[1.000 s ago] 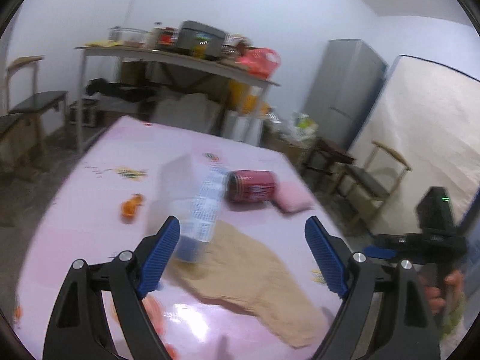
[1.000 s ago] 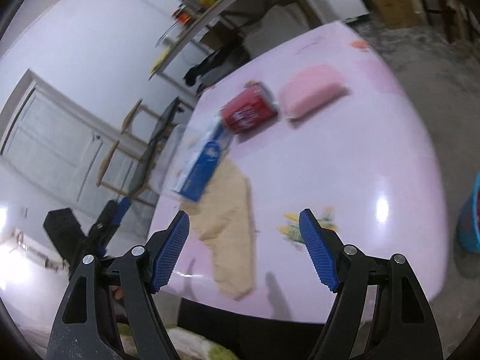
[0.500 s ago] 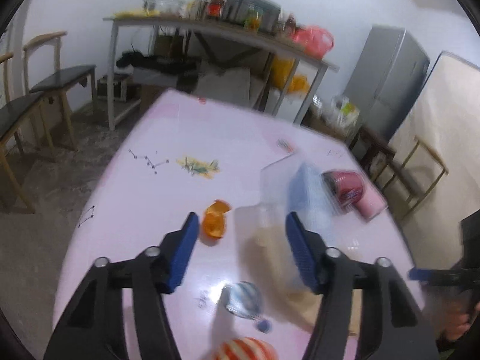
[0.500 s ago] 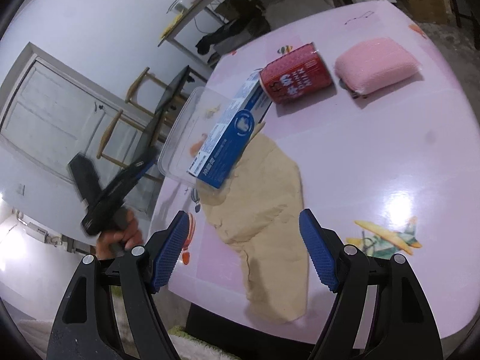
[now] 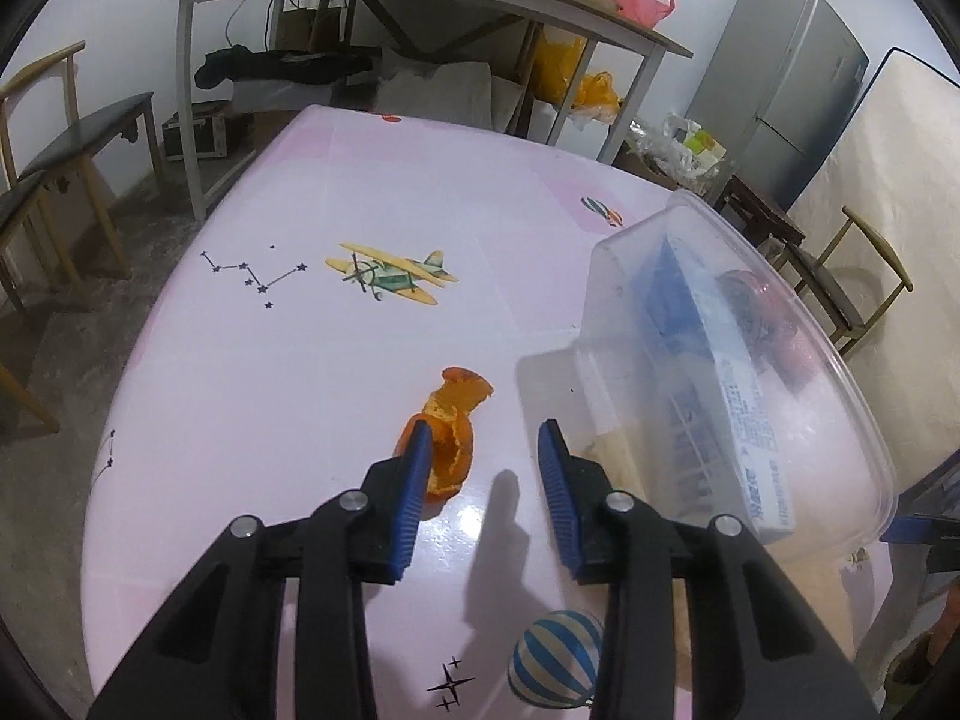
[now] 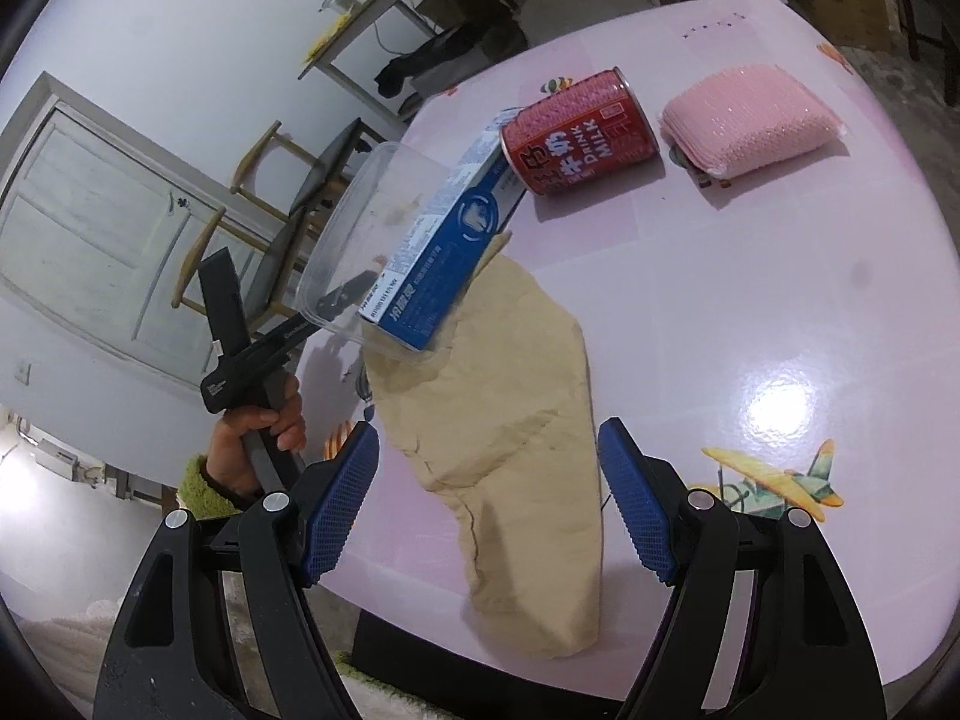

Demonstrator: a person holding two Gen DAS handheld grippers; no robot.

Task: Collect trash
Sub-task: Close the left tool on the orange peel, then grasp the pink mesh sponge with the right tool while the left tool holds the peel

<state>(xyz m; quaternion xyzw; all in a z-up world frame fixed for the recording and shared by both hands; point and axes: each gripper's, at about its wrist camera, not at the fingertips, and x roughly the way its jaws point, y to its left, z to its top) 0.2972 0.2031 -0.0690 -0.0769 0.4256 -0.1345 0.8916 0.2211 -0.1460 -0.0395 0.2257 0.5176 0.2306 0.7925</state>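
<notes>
Here, at the left of the left wrist view, the orange peel [image 5: 450, 438] lies on the pink table [image 5: 270, 360]; it is a curled strip, and its long axis runs from about seven o'clock to one o'clock, nearly along the pointing line of the left gripper [image 5: 483, 453]. The jaws of this gripper have just been closing and now stand part-way apart; the peel is at about eleven o'clock from the midpoint between the tips, just beside the left finger and partly hidden behind it, so I cannot tell if the pad touches it; nothing is clamped yet. I judge that the gripper must shift a little toward nine o'clock so that the peel comes between the pads, otherwise the left finger may only push it away.

Further right, at about three o'clock from the left gripper, a clear plastic container [image 5: 720, 372] stands tilted with a blue toothpaste box [image 6: 444, 252] inside it; behind it lie a red milk can [image 6: 576, 132] and a pink sponge [image 6: 750, 114], and a beige cloth [image 6: 516, 408] lies nearer. The right gripper [image 6: 489, 504] hovers over the cloth with jaws wide apart and empty; it is well apart from the peel, so the left hand [image 6: 258, 438] is the nearer one.
</notes>
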